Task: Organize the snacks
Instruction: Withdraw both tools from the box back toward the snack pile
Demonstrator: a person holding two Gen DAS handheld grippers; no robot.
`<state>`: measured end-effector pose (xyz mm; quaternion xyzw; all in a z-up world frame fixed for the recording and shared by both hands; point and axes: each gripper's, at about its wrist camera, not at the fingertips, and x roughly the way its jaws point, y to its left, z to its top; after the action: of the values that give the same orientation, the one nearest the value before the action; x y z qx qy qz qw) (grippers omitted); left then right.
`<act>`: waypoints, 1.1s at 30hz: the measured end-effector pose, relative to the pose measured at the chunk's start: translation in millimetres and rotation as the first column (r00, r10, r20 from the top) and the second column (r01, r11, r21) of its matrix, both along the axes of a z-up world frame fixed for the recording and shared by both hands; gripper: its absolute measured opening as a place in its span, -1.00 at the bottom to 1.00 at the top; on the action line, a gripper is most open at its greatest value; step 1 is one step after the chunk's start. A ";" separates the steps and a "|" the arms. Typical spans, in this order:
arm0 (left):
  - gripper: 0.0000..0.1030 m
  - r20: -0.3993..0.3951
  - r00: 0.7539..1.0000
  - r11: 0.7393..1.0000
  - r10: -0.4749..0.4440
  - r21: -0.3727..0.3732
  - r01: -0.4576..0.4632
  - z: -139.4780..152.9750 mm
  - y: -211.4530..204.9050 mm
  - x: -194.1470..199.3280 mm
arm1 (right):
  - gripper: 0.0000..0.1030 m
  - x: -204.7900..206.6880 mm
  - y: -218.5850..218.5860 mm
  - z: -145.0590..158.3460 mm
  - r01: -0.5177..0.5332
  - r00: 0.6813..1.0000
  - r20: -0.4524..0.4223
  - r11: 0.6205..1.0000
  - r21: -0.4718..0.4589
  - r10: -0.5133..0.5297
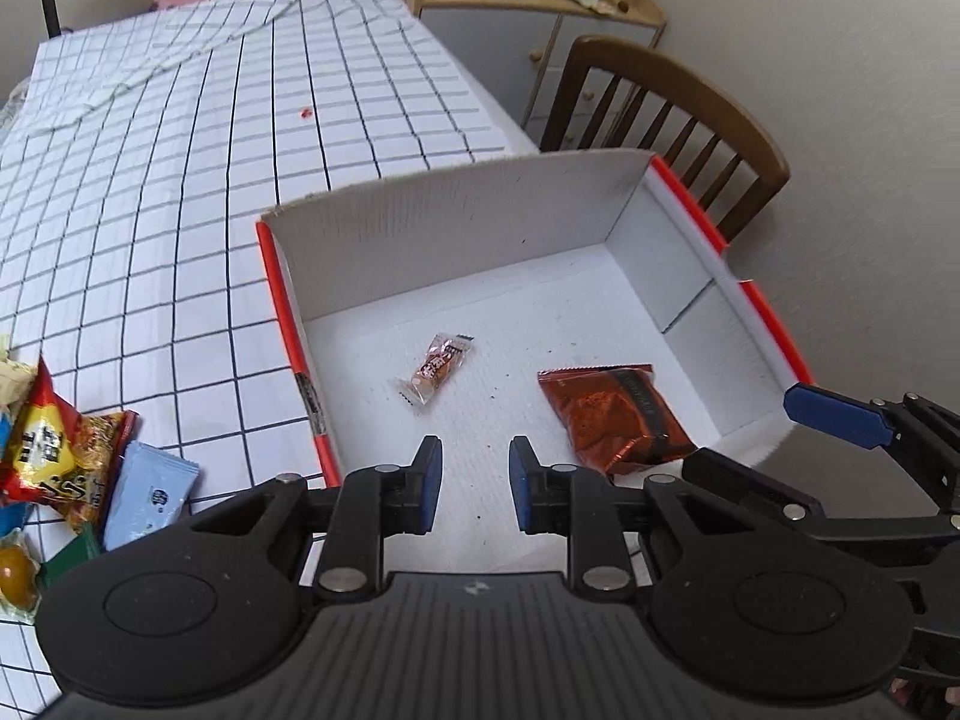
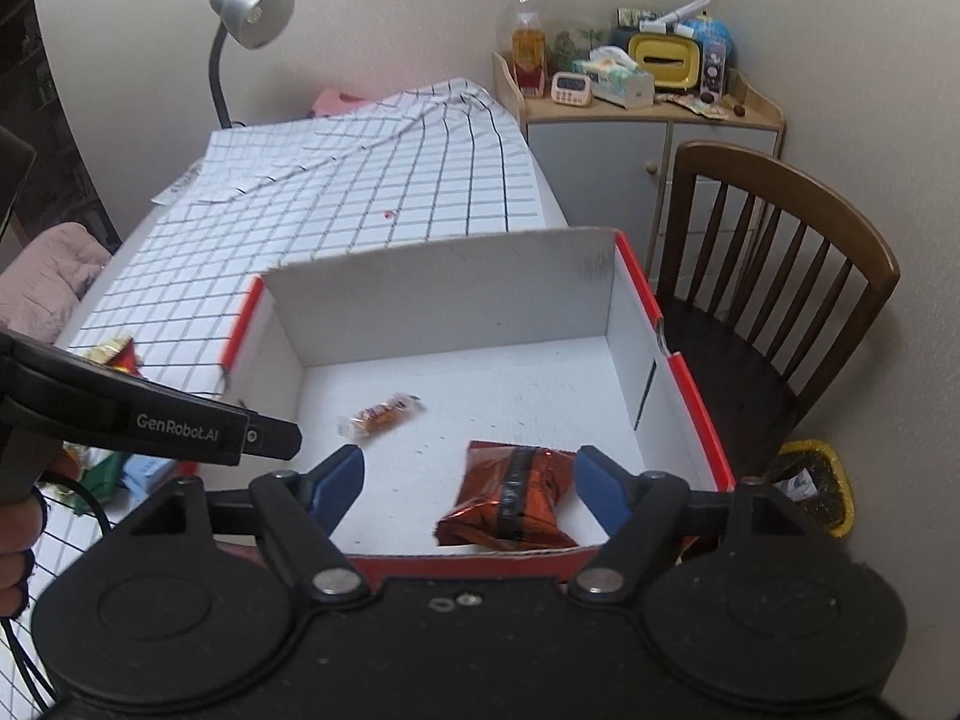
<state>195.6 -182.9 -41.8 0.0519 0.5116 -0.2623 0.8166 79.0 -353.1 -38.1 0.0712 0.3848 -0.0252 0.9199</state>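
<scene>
A white cardboard box with red edges (image 1: pixel 480 228) (image 2: pixel 420 294) stands on the checked tablecloth. Inside lie a small clear-wrapped snack (image 1: pixel 437 367) (image 2: pixel 378 414) and a dark red foil snack bag (image 1: pixel 618 417) (image 2: pixel 510 498). My left gripper (image 1: pixel 475 489) is open and empty above the box's near side. My right gripper (image 2: pixel 471 483) is wide open and empty, just above the foil bag; one of its fingers (image 1: pixel 840 414) shows in the left wrist view. A pile of loose snacks (image 1: pixel 66 468) lies on the table left of the box.
A wooden chair (image 2: pixel 780 312) stands right of the box. A cabinet with clutter (image 2: pixel 636 114) is in the far corner. A desk lamp (image 2: pixel 240 36) stands at the table's far end. The left gripper's body (image 2: pixel 150 420) crosses the right wrist view.
</scene>
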 end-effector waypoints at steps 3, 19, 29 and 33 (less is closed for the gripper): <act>-0.55 0.028 1.000 1.000 -0.004 -0.015 0.005 10.9 9.0 -8.7 | 0.56 -6.7 7.0 9.1 -0.007 1.000 0.018 1.000 0.010 0.007; 0.15 0.183 0.980 0.995 0.078 -0.078 -0.065 53.0 81.4 -46.9 | 0.74 -26.5 63.4 40.8 -0.117 0.986 0.121 0.993 0.029 0.113; 0.37 0.214 0.966 0.986 0.145 -0.118 -0.122 64.0 132.8 -63.9 | 0.99 -30.3 99.3 45.4 -0.198 0.970 0.154 0.979 0.050 0.188; 0.46 0.202 0.965 0.982 0.168 -0.124 -0.145 62.1 154.1 -69.0 | 0.99 -29.6 113.1 44.4 -0.237 0.962 0.153 0.969 0.065 0.225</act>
<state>126.6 -28.8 20.3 -0.0053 0.4095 -0.2169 0.8861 49.4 -240.0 6.3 0.0654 0.3238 0.1035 0.9382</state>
